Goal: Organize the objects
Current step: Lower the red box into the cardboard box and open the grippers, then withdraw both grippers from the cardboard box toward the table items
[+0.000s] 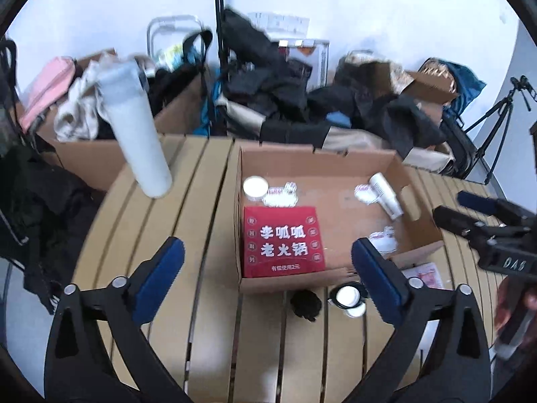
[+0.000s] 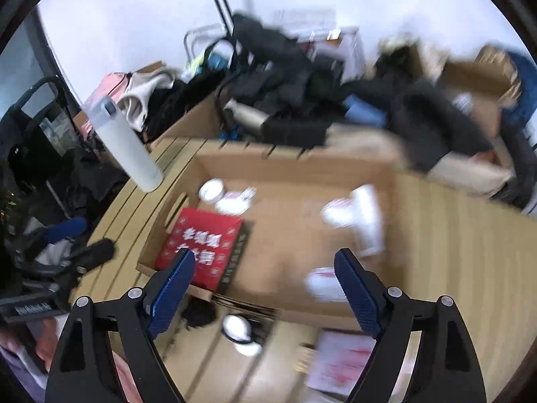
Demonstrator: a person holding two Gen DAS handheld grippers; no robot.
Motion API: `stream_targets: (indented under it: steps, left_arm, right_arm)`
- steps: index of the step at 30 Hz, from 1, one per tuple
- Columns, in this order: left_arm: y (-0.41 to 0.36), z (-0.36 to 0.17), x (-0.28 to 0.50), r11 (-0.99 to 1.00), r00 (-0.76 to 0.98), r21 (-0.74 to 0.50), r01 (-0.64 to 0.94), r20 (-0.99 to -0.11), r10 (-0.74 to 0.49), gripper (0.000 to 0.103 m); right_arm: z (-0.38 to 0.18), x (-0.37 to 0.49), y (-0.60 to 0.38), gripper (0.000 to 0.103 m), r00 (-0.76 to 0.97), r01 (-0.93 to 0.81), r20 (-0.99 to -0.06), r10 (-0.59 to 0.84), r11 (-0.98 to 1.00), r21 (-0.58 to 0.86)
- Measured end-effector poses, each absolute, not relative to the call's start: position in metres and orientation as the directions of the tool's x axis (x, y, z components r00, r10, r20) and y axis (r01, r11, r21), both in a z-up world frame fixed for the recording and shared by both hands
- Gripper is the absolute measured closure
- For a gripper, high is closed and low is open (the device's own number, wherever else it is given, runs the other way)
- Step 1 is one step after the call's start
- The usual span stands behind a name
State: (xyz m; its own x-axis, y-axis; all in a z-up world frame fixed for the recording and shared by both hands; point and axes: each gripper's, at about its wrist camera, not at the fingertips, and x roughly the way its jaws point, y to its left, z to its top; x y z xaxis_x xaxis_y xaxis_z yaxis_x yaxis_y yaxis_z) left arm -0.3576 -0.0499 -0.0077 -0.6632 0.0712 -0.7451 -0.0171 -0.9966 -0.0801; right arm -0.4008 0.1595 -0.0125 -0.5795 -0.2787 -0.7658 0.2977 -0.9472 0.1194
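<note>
An open cardboard box (image 1: 419, 235) sits on the slatted wooden table (image 1: 188, 201). Inside lie a red packet with white Chinese characters (image 1: 282, 240), a white lid (image 1: 255, 186), white paper cups (image 1: 386, 194) and small white-and-red wrappers (image 1: 382, 238). In front of the box lie a black clump (image 1: 305, 304) and a small white-capped item (image 1: 347, 295). My left gripper (image 1: 268, 275) is open and empty above the box's near edge. My right gripper (image 2: 265, 285) is open and empty over the box (image 2: 295, 168); the right wrist view is blurred. The red packet (image 2: 204, 241) sits at its left.
A tall white bottle (image 1: 134, 127) stands at the table's far left. Cardboard boxes piled with clothes and bags (image 1: 268, 84) crowd behind the table. A white-and-red packet (image 2: 342, 362) lies on the table near the box. A tripod (image 1: 496, 117) stands at the right.
</note>
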Motion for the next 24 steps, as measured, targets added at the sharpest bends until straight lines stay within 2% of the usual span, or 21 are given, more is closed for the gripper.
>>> stream_targets:
  steps: [4, 10, 17, 24]
  left_arm:
    - [-0.039, 0.019, -0.326, -0.998, -0.698, -0.053, -0.037, -0.713, 0.064, 0.000]
    - [-0.035, 0.033, -0.274, -0.999, -0.719, -0.042, -0.020, -0.694, 0.044, 0.000]
    - [-0.036, 0.029, -0.186, -1.000, -0.730, -0.013, -0.027, -0.683, 0.028, 0.000]
    - [-0.040, 0.000, -0.093, -0.991, -0.760, -0.131, 0.003, -0.645, 0.083, 0.000]
  right_arm:
    - [0.021, -0.366, 0.180, 0.015, -0.632, 0.283, -0.739, -0.234, -0.957, 0.061]
    - [0.039, -0.312, 0.194, 0.015, -0.658, 0.272, -0.714, -0.239, -0.960, 0.070]
    - [0.028, -0.215, 0.196, 0.015, -0.651, 0.344, -0.697, -0.302, -0.935, 0.084]
    - [-0.011, -0.126, 0.203, 0.015, -0.650, 0.335, -0.710, -0.272, -0.941, 0.054]
